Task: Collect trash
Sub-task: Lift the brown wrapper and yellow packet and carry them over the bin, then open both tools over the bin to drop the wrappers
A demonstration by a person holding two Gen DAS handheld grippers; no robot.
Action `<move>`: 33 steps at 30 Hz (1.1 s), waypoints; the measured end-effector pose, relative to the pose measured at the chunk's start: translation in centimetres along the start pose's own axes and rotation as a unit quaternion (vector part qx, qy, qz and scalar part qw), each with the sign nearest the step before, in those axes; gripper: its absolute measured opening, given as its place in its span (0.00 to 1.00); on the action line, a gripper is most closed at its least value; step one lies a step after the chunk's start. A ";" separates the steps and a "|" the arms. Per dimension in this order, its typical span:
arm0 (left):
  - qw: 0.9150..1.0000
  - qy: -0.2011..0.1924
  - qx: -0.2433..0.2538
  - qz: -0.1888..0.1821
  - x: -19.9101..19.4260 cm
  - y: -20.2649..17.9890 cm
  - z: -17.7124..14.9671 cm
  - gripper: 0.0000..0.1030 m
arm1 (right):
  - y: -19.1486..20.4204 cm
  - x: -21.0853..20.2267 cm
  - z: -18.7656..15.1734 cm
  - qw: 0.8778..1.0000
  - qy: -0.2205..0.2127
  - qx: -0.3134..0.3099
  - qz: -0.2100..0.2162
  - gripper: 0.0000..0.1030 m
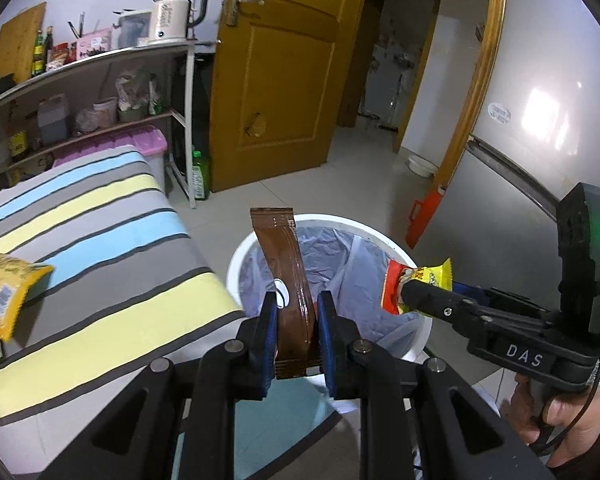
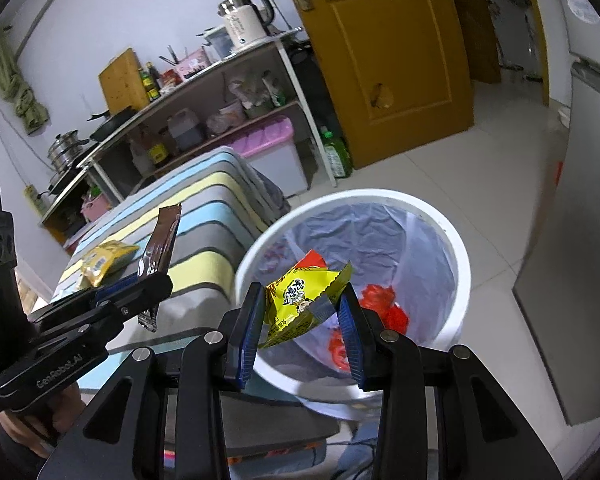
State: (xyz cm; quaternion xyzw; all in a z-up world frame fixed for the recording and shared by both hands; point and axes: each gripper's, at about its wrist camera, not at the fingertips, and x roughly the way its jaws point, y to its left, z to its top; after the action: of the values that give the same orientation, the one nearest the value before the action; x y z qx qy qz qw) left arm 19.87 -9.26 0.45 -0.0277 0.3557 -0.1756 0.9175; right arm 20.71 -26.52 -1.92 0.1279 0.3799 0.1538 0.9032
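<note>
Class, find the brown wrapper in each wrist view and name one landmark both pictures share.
Left wrist view: the brown wrapper stands bottom centre, clamped in the left gripper.
Right wrist view: the same wrapper is at left of centre, sticking up from that gripper.
Shared landmark: the white bin.

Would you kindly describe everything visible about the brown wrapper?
The brown wrapper is a long, narrow, glossy sachet with crimped ends, looking like foil or plastic. It stands nearly upright, pinched near its lower end by the left tongs, its top leaning slightly left. It hangs over the near rim of the white bin, not yet dropped.
</note>
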 end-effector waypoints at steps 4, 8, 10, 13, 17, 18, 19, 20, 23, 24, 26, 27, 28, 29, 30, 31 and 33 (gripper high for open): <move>1.000 0.016 -0.003 -0.007 1.6 -0.3 0.2 0.20 | -1.0 1.0 0.1 1.000 0.009 0.008 -0.008 0.38; 1.000 0.026 -0.002 -0.008 2.7 -0.4 0.3 0.21 | -2.0 2.1 0.2 1.000 0.019 0.016 -0.014 0.38; 0.999 0.032 -0.005 -0.009 3.1 -0.5 0.4 0.21 | -2.5 2.7 0.2 0.999 0.026 0.019 -0.016 0.38; 0.999 0.038 -0.007 -0.010 3.6 -0.2 0.7 0.22 | -2.9 3.4 0.2 0.999 0.032 0.021 -0.022 0.40; 0.999 0.041 -0.014 -0.011 4.1 0.1 0.7 0.29 | -3.5 3.6 0.1 0.999 0.033 0.025 -0.021 0.45; 0.999 0.042 -0.014 -0.011 4.1 0.0 0.6 0.29 | -3.6 3.5 -0.1 0.999 0.033 0.025 -0.021 0.46; 0.999 0.041 -0.016 -0.011 4.0 0.1 0.6 0.29 | -3.5 3.5 0.0 0.999 0.032 0.025 -0.022 0.46; 0.999 0.039 -0.017 -0.012 3.9 0.2 0.6 0.29 | -3.6 3.4 -0.1 0.999 0.031 0.025 -0.022 0.46; 0.999 0.031 -0.017 -0.009 3.4 0.5 0.7 0.29 | -3.5 3.0 -0.1 0.999 0.026 0.025 -0.020 0.46; 0.999 0.027 -0.017 -0.008 3.2 0.5 0.8 0.29 | -3.4 2.8 -0.1 0.999 0.025 0.024 -0.018 0.46; 1.000 0.019 -0.018 -0.007 2.4 0.7 0.7 0.29 | -3.0 2.3 -0.1 0.999 0.019 0.023 -0.013 0.46; 1.000 0.015 -0.018 -0.005 2.1 0.8 0.6 0.29 | -2.7 2.0 -0.1 1.000 0.015 0.020 -0.011 0.46; 1.000 0.011 -0.018 -0.003 1.6 0.8 0.6 0.29 | -2.4 1.6 -0.1 1.000 0.011 0.017 -0.009 0.46; 1.000 0.007 -0.018 -0.002 1.2 0.8 0.5 0.29 | -2.1 1.2 -0.1 1.000 0.006 0.013 -0.007 0.46; 1.000 0.002 -0.019 0.001 0.6 0.9 0.4 0.29 | -1.8 0.9 -0.1 1.000 0.002 0.010 -0.005 0.46; 1.000 -0.002 -0.020 0.004 0.1 1.0 0.3 0.29 | -1.4 0.4 -0.1 1.000 -0.003 0.006 -0.003 0.46; 1.000 -0.012 -0.022 0.008 -0.9 0.9 0.1 0.29 | -0.6 -0.4 -0.1 1.000 -0.012 -0.002 0.000 0.46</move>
State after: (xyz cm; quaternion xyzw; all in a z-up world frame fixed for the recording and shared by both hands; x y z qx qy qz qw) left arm 19.64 -8.13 0.95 -0.0468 0.3490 -0.1601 0.9221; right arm 20.51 -27.24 -1.92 0.1278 0.3685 0.1529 0.9080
